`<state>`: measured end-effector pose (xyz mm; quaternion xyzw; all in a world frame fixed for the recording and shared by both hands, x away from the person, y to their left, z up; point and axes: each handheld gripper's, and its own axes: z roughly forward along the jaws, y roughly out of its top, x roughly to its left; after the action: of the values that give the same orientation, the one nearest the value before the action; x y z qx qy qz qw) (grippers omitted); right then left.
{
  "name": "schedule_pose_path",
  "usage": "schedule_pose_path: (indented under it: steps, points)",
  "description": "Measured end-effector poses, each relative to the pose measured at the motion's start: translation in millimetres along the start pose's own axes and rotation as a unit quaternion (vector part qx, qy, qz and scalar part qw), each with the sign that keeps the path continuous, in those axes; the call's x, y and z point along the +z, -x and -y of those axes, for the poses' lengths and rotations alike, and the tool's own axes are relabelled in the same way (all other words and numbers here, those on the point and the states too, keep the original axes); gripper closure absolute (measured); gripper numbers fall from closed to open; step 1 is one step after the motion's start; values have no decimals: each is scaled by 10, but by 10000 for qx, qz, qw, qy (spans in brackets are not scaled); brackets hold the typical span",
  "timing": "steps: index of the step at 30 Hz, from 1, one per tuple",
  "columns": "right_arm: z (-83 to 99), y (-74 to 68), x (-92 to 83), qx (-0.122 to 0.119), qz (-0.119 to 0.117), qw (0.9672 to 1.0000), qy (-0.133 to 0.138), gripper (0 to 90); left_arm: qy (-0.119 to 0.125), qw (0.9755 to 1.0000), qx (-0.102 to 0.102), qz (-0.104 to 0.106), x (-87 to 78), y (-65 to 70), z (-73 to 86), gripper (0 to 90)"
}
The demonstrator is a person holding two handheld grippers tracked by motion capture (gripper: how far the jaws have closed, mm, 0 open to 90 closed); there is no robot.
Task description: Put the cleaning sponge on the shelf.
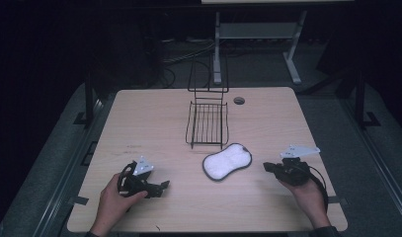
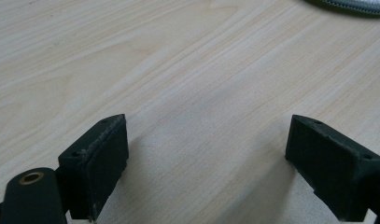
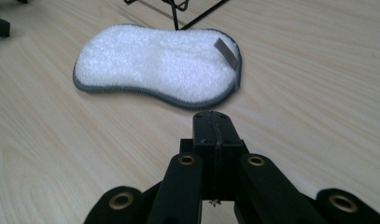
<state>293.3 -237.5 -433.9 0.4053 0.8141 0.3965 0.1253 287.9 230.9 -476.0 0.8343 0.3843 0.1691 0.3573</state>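
On the table (image 1: 139,123) the sponge pad (image 1: 226,162) lies just before the wire rack (image 1: 207,123), between the left gripper (image 1: 161,186) and right gripper (image 1: 266,167).

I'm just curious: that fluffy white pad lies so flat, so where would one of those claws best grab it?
Probably at the white pad's near end by its grey tag, from the right gripper's side: it lies flat, so only its stitched edge offers a pinch.
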Motion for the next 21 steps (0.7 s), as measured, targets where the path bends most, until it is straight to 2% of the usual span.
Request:
schedule_pose_path:
  steps: [4, 7, 17, 21]
  points:
    - [-62, 2, 60, 0, -75, 10000, -8, 897, 0, 10000, -3, -1, 0, 0, 0, 124]
    - [-156, -7, 165, -107, -116, 9999, -70, 897, 0, 10000, -4, -1, 0, 1, 0, 124]
    - [-363, -40, 420, -204, -238, 9994, -120, 897, 1, 10000, -3, 2, 0, 0, 0, 124]
    - [-389, -28, 524, -227, -259, 9993, -160, 898, 3, 10000, -5, 2, 0, 0, 0, 124]
